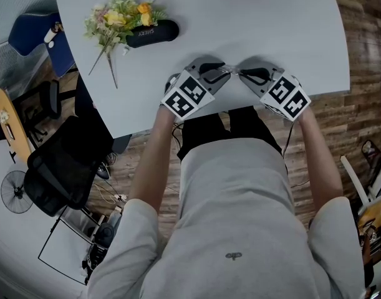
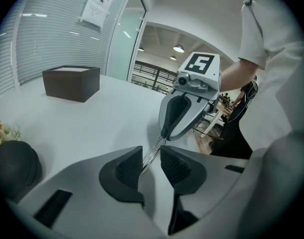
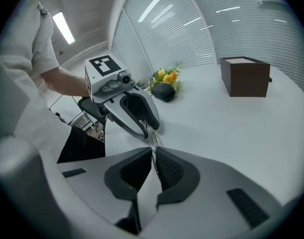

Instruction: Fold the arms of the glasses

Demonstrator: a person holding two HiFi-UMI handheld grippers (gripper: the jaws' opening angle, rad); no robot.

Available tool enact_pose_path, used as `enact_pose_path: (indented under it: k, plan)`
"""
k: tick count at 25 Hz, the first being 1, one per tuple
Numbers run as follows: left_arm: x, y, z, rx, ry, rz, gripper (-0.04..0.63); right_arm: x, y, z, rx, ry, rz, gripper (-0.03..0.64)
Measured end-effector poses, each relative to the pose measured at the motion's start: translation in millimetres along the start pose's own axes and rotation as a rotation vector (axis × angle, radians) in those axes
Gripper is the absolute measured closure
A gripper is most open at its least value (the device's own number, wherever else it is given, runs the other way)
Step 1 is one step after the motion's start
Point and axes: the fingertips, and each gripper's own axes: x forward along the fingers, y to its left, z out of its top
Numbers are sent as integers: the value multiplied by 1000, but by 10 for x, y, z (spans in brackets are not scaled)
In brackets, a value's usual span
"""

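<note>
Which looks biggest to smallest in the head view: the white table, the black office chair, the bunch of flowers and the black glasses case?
1. white table
2. black office chair; it stands lower, farther from the camera, so its real size is less sure
3. bunch of flowers
4. black glasses case

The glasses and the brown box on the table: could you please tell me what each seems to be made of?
The glasses look like metal: thin, shiny, silvery wire. The box may be wood or leatherette: dark brown, matte, crisp edges.
</note>
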Motion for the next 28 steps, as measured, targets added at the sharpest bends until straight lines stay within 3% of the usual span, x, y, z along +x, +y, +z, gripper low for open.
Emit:
enact_pose_path:
  k: [11,20,28]
  plan:
    - [86,194,90,-157,-71,-19,472,-20,-243,34,168,-80,-11,554]
    - [88,296,57,-224,-93,9,474,38,-358,13,214,-83,-16,524]
    - [48,332,44,-215,-92,33,472,-12,-459,4,208,-80,-65,506]
